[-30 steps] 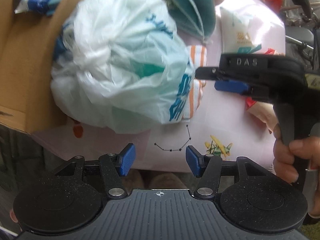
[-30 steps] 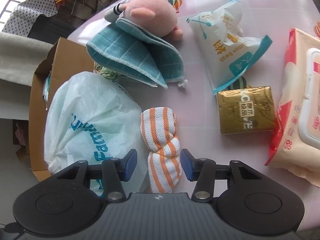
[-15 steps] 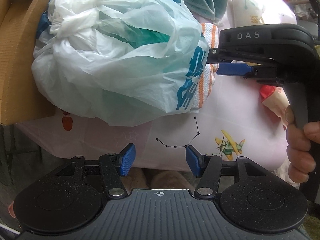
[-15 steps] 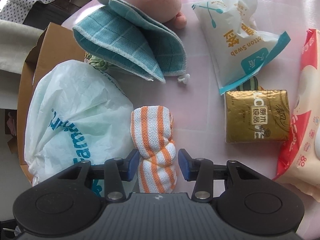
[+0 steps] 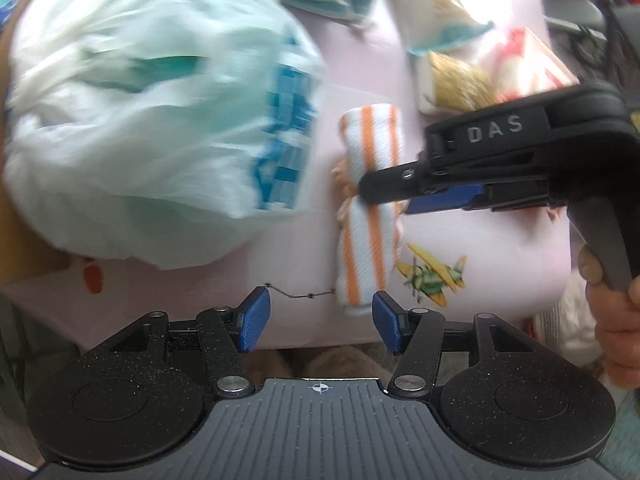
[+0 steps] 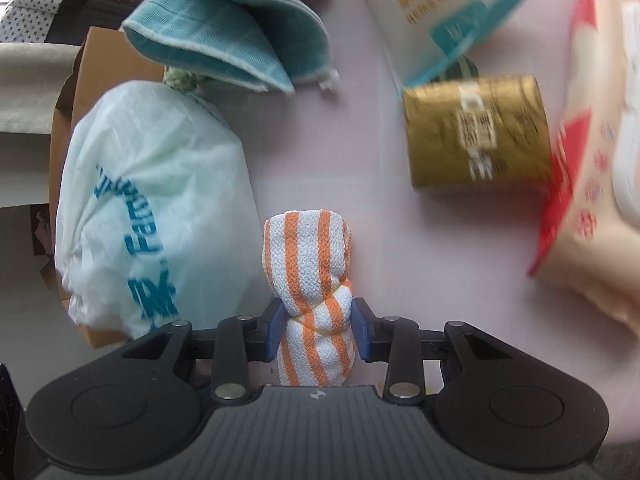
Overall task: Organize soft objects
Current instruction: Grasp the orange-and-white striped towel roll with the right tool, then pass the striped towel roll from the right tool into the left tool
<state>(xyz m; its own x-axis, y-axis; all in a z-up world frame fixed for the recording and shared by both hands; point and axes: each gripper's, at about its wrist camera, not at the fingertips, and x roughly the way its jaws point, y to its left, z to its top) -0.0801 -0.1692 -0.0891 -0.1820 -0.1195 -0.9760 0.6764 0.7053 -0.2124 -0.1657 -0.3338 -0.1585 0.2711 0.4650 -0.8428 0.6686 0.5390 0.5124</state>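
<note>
Right hand-held gripper (image 6: 316,330) closing, blue pads pressing the tied waist of the orange-striped rolled towel (image 6: 310,280), which lies on the pink surface (image 6: 360,160) just beside the white plastic bag (image 6: 152,200). Left hand-held gripper (image 5: 320,320) partly open, nothing between its pads, hovering at the surface edge near the towel's end. Teal cloth (image 6: 232,36) behind the bag; gold pack (image 6: 476,136) well right of the towel.

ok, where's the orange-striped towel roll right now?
Right wrist view: the striped towel roll lies on the pink tablecloth, between the closing right gripper pads, plastic bag on its left.
</note>
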